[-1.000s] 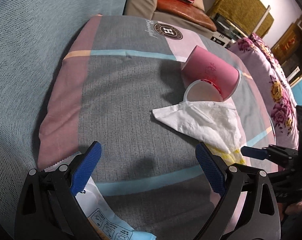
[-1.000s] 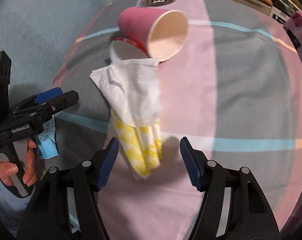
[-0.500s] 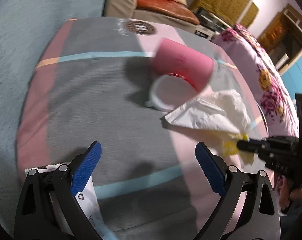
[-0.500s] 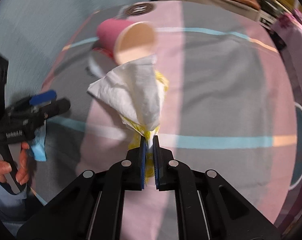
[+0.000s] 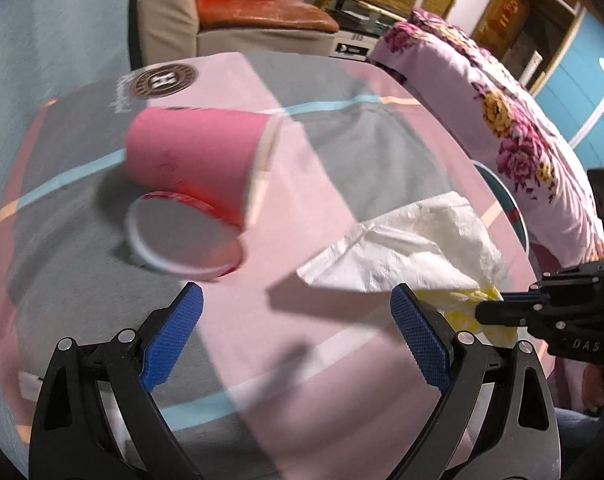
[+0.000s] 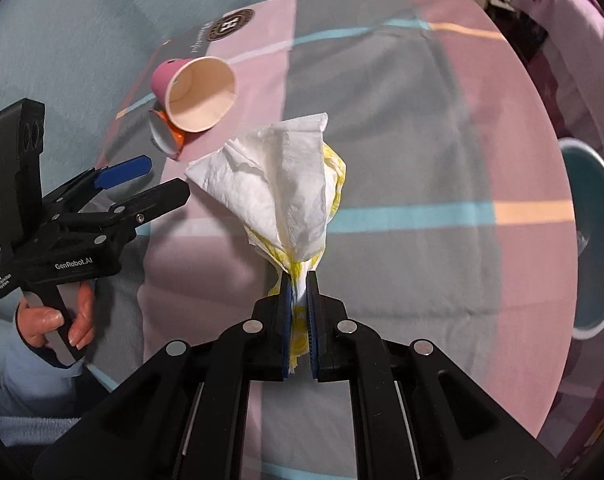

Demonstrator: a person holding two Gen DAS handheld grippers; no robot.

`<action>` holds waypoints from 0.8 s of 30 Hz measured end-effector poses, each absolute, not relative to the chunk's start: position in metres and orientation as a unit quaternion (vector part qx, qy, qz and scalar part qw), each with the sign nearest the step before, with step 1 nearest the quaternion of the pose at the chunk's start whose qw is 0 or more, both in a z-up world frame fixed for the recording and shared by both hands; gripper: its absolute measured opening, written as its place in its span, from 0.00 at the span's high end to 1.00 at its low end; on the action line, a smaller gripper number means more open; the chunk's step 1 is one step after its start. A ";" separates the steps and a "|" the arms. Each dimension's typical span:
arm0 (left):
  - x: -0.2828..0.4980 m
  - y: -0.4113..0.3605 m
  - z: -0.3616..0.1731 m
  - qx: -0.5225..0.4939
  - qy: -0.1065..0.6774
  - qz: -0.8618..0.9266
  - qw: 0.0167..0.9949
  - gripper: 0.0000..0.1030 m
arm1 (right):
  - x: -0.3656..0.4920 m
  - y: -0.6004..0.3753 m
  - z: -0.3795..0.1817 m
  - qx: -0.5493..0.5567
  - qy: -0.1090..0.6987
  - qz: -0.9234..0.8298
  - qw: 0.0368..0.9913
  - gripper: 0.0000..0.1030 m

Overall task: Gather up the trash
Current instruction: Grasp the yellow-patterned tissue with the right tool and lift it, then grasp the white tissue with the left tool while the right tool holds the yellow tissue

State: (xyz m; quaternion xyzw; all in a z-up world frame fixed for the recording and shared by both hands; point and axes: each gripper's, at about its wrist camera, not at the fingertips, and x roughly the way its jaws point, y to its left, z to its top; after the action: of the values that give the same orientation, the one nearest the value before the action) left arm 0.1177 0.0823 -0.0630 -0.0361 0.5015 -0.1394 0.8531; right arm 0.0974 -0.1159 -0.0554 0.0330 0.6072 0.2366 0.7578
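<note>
My right gripper (image 6: 299, 280) is shut on a white and yellow tissue (image 6: 286, 188), which hangs lifted above the striped pillow (image 6: 402, 120). The same tissue (image 5: 414, 256) shows in the left wrist view, pinched by the right gripper (image 5: 490, 310) at the right edge. A pink paper cup (image 5: 194, 156) lies on its side on the pillow, on top of a red-rimmed cup (image 5: 182, 236). My left gripper (image 5: 298, 336) stands open just short of these cups with nothing between its fingers. In the right wrist view the pink cup (image 6: 198, 94) lies at upper left, beyond the left gripper (image 6: 158, 180).
A teal bin (image 6: 590, 236) with a white rim stands past the pillow's right edge. A floral quilt (image 5: 514, 128) lies to the right. Behind are a beige sofa (image 5: 170, 16) and shelves. Light blue bedding (image 6: 62, 40) surrounds the pillow. A hand (image 6: 54, 320) holds the left gripper.
The right gripper closed on the tissue and lifted it off the pillow toward the right. The left gripper moved across the pillow toward the cups; the wrapper near it left view.
</note>
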 end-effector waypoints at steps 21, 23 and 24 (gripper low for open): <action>0.144 0.008 -0.085 0.049 0.529 -0.107 0.841 0.43 | 0.097 -0.160 -0.060 0.084 0.599 0.251 0.756 0.93; 0.145 0.002 -0.086 0.066 0.528 -0.103 0.840 0.43 | 0.099 -0.176 -0.056 0.097 0.592 0.242 0.763 0.93; 0.146 0.002 -0.086 0.066 0.529 -0.103 0.840 0.43 | 0.100 -0.184 -0.055 0.105 0.589 0.236 0.766 0.93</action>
State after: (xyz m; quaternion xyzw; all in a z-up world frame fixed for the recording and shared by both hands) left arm 0.1458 0.0022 -0.0864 0.0659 0.5290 -0.1025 0.8398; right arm 0.0996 -0.1836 -0.0545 0.1052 0.5888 0.2364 0.7657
